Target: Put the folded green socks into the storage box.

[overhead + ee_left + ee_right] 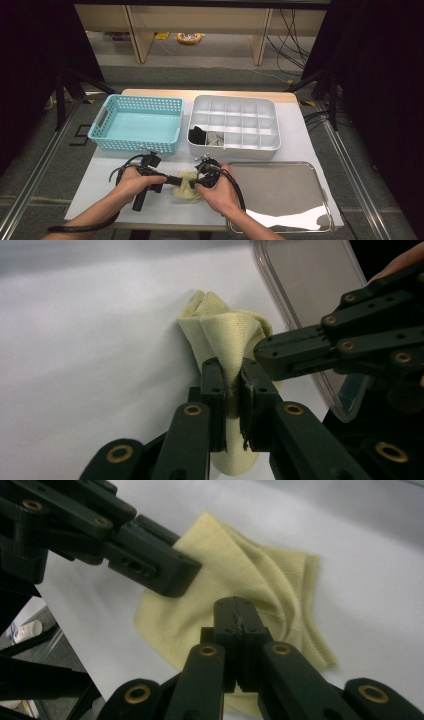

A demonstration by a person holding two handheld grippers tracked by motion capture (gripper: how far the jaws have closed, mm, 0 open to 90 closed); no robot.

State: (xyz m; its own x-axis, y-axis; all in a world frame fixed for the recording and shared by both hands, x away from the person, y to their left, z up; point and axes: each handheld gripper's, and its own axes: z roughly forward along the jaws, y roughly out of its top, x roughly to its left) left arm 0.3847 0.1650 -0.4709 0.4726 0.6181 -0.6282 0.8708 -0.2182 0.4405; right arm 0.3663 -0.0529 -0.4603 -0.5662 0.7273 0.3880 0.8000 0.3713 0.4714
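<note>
Item: one pale yellow cloth (pixel 187 186), crumpled, lying on the white table (pixel 300 140) at its near edge, between the two hands.

Left gripper (pixel 233 390): one; jaws clamped on a raised fold of the cloth, fabric pinched between the pads.
Right gripper (pixel 236 625): one; jaws together, seemingly nipping a thin edge of the cloth, with the fabric spread beyond and beneath them.

Risks, judged: both grips hold very little fabric, so a pull apart could slip the cloth free of one gripper. The two sets of jaws stand almost touching, and they may knock together or catch the same layer, leaving the cloth bunched rather than folded flat.

Metal tray (pixel 280 195): one, near right, bare, just beside the right hand; a dragged corner of cloth might snag its rim.
Blue basket (pixel 136 125): one, far left, nothing in it.
White divided box (pixel 233 128): one, far right; dark and light rolled items in its near-left compartments, count unclear.
</note>
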